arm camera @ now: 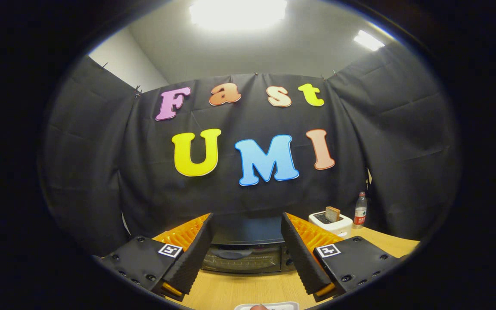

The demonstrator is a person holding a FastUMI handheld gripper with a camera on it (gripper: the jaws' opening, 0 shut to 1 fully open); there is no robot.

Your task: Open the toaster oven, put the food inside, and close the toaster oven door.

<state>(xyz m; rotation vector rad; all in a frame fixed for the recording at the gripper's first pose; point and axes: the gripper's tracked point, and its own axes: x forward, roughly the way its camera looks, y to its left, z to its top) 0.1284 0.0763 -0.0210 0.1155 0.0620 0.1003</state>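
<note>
Black-curtained booth, wooden surface (248, 288) low in frame. Toaster oven (244, 254) sits centre-bottom, door closed, sides hidden behind the wide-open, empty fingers (248, 258). White toaster (333, 223) and bottle (360, 211) lower right. Something white (267, 306) is cut off at the bottom.

The oven (248, 249) is black with a dark glass door; the table (248, 288) is pale wood; the toaster (330, 222) is white, holding brown bread (332, 213); the bottle (360, 211) is clear with a red label; the ceiling (252, 47) is grey-white.
</note>
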